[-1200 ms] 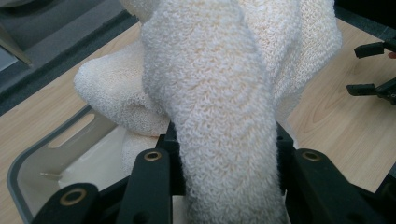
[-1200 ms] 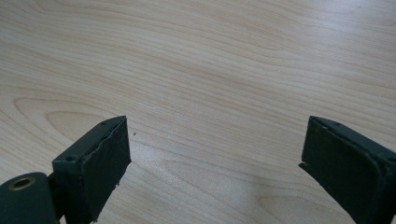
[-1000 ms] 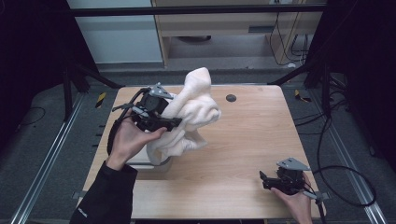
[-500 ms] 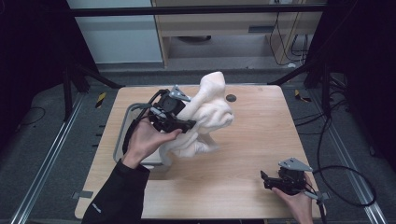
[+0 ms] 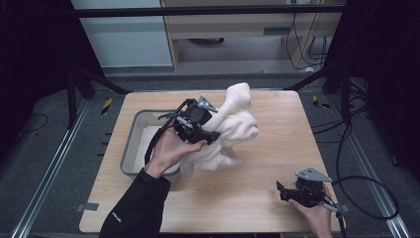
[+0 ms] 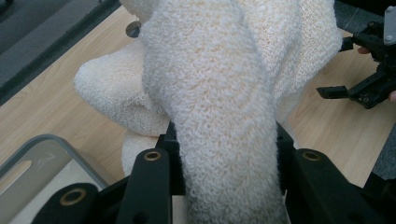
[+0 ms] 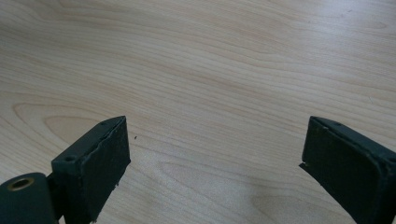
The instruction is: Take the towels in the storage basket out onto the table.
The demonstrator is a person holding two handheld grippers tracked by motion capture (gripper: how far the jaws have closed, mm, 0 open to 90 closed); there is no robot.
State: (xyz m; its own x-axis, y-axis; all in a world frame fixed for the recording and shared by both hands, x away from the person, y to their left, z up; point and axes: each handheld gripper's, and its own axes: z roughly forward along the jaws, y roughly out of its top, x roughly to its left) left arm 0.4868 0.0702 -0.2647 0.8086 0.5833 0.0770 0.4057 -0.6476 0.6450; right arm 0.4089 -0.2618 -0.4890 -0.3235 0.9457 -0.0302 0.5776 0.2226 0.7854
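Clamped on the towel (image 6: 224, 116), the left gripper (image 5: 198, 130) has carried it rightward from the bin (image 5: 130, 144) to frame center, suggesting it's being moved out to the table (image 5: 277, 148). Right gripper (image 5: 297, 192), lower right, rests with fingers apart.

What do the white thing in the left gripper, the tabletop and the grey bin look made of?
The white cloth looks like terry towel: looped, fuzzy pile, soft folds. The tabletop looks like light wood or wood-look laminate: visible grain, matte sheen. The grey bin looks like smooth moulded plastic, though painted metal cannot be ruled out. The left gripper clamps the cloth.
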